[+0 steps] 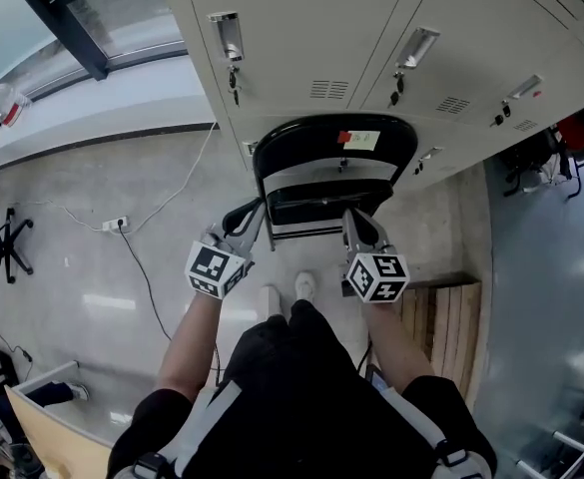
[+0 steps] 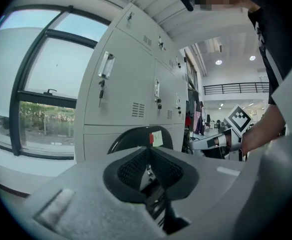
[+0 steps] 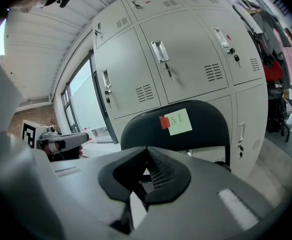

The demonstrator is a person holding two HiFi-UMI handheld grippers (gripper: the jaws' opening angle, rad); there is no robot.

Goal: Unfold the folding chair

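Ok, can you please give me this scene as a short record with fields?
chair: black, standing before the lockers
note: pale, with a red tab, on the backrest
left gripper: jaws together, at the chair's left side
right gripper: jaws together, at the chair's right side
contact with chair: cannot tell

The folding chair [image 1: 326,158] is stood directly before the lockers [image 1: 301,38], with the wooden pallet [image 1: 449,317] laid to its right and the power strip [image 1: 115,225] well to its left. The left gripper [image 1: 256,212] is positioned at the chair's left edge and the right gripper [image 1: 351,216] at its right edge.
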